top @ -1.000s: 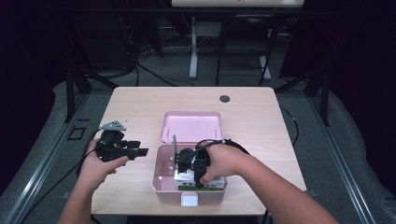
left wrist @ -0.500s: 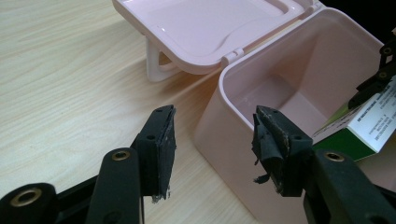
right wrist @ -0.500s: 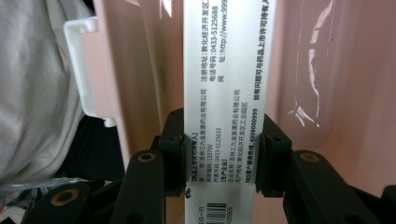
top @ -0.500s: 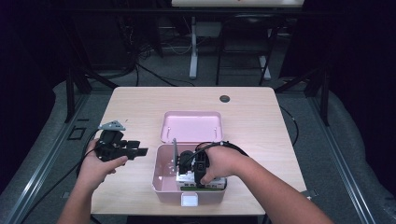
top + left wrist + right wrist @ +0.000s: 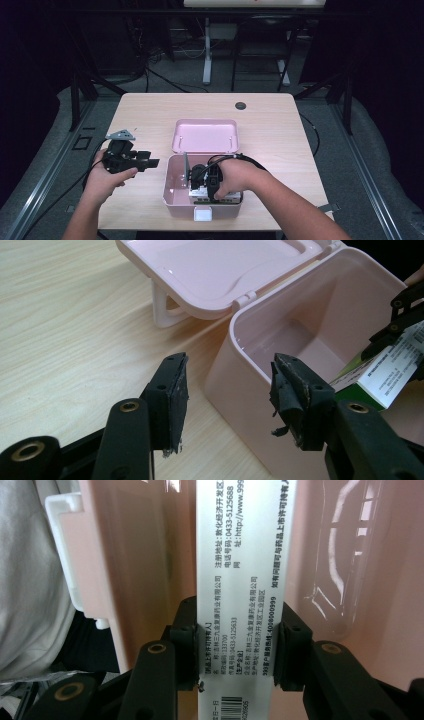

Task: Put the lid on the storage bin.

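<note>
A pink plastic box (image 5: 172,200) stands open on the table, its lid (image 5: 205,136) folded back behind it. Inside it my right gripper (image 5: 200,187) is shut on a white and green printed carton (image 5: 207,194). In the right gripper view both pads (image 5: 185,645) press on the carton's narrow white side (image 5: 240,580), with pink box walls (image 5: 135,555) around it. My left gripper (image 5: 150,162) hovers open and empty just left of the box. In the left gripper view the left gripper (image 5: 227,395) faces the box's near corner (image 5: 240,385), and the carton (image 5: 390,370) shows at the right.
The wooden table (image 5: 145,112) has bare room at the left and behind the lid. A small dark round disc (image 5: 240,105) lies near the far edge. A white latch (image 5: 203,214) sits on the box's front. Cables trail from both grippers.
My right gripper with the carton has shifted slightly inside the box. The left hand has kept still.
</note>
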The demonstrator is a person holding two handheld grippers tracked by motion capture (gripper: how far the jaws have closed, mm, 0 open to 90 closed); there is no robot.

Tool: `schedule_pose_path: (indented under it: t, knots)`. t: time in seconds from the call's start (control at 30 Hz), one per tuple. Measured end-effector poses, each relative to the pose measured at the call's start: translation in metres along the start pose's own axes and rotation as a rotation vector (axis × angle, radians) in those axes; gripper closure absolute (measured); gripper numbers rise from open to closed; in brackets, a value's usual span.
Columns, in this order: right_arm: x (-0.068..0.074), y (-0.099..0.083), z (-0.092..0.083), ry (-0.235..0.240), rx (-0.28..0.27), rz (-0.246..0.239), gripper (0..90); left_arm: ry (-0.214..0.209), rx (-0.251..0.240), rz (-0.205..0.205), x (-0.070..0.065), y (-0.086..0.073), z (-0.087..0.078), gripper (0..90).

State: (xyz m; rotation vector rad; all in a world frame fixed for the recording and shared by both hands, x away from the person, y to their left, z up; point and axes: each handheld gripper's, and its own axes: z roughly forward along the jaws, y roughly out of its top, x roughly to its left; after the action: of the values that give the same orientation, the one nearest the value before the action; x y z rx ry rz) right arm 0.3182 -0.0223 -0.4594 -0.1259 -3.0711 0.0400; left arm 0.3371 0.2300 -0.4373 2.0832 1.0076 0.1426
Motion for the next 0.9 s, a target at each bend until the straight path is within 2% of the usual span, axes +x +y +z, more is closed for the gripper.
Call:
schedule_pose_path:
  t: [0.13,0.47,0.7,0.9]
  knots:
    - [0.000,-0.002,0.004,0.015,-0.020,0.016,61.4,-0.002,-0.002,0.001,-0.001,0.000,-0.001,49.1]
    - [-0.001,-0.005,0.017,0.015,-0.018,0.010,61.4,0.000,-0.002,-0.004,0.001,0.000,0.000,49.1]
    - [0.000,-0.004,0.020,0.017,-0.010,-0.002,60.5,0.000,0.003,-0.002,0.001,0.000,0.000,49.1]
    - [0.000,-0.006,0.015,0.021,-0.029,0.018,59.4,0.000,-0.004,-0.001,0.000,0.000,-0.001,49.1]
